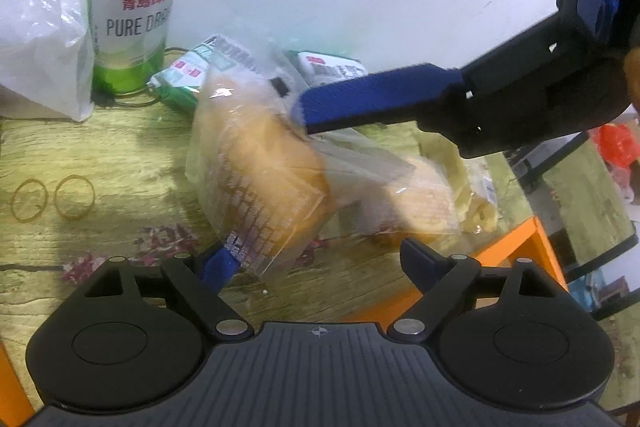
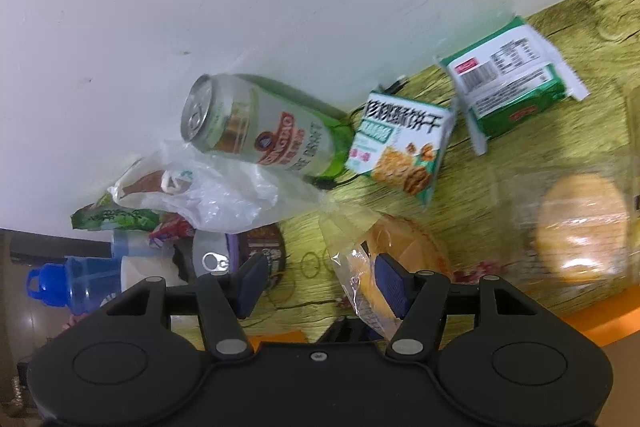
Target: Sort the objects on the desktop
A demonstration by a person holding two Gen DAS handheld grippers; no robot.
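Bread packet (image 1: 256, 171) between both grippers' spread jaws; beer can (image 1: 132, 7), biscuit packs (image 2: 400, 151) still unsorted along the desk's (image 1: 100, 155) rear edge.

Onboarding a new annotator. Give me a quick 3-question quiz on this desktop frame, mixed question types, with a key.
1. True or false: the green-and-white Tsingtao beer can stands upright on the wood-grain table.
2. How many thin tan rubber bands lie on the table left of the clear-wrapped bread bun? A one, B two, C four.
3. Fill in: the left gripper and the right gripper both have their jaws ___.

Key: 1 true; 2 B; 3 open.
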